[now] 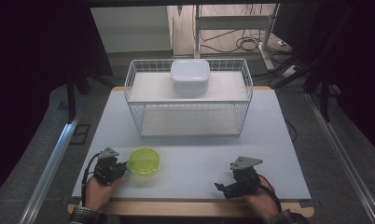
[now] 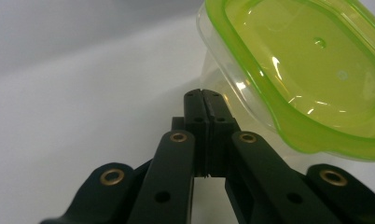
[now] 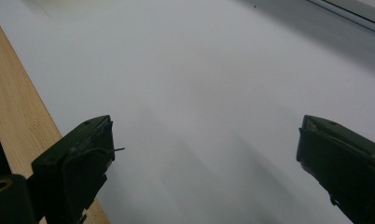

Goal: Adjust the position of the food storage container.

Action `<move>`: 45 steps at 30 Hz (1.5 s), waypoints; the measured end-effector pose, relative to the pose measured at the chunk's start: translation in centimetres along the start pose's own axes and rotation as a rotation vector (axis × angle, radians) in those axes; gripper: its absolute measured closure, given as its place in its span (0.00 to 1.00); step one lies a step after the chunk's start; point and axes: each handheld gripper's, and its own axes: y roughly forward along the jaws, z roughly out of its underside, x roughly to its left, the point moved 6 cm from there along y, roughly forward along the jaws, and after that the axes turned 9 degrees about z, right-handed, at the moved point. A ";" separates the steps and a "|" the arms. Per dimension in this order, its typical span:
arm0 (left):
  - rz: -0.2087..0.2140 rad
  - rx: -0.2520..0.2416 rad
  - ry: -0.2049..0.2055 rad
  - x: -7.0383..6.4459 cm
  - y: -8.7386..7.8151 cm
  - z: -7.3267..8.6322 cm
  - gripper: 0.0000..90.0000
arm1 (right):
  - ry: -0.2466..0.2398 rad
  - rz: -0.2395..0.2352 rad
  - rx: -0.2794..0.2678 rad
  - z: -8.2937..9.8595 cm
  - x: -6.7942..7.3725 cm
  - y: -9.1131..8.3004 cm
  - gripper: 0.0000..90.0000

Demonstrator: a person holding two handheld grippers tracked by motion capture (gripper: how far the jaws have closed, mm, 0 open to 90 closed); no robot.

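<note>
The green-lidded box (image 1: 145, 161) sits on the table (image 1: 190, 154), in front of the wire basket (image 1: 189, 95). The left gripper (image 1: 122, 166) is just beside the box, fingers shut tight on nothing. The right gripper (image 1: 221, 188) rests well apart from the box, fingers wide open.

Green-lidded container (image 2: 307, 79) runs past the picture's edge.

tools (image 1: 112, 169): black, brass rivets | grey plates | cuffs: plaid

Lidded container (image 1: 145, 161) near the table's (image 1: 195, 158) front left; wire basket (image 1: 189, 98) well behind it (centre-back), white box (image 1: 190, 76) on the basket's upper shelf.
</note>
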 end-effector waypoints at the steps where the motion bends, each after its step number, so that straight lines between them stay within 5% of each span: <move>1: 0.006 0.004 0.006 -0.2 0.2 0.0 1.00 | 0.000 -0.001 0.001 0.0 0.0 0.0 0.05; 13: 0.098 0.039 0.069 -4.0 3.1 -1.0 1.00 | -0.002 -0.002 0.010 0.1 0.1 0.2 0.05; 26: 0.167 0.047 0.115 -6.6 5.0 -1.5 0.99 | -0.002 -0.006 0.020 0.2 0.2 0.4 0.05; 45: 0.218 0.095 0.203 -10.2 7.6 -1.8 0.98 | 0.023 -0.010 0.030 0.5 -0.2 0.6 0.05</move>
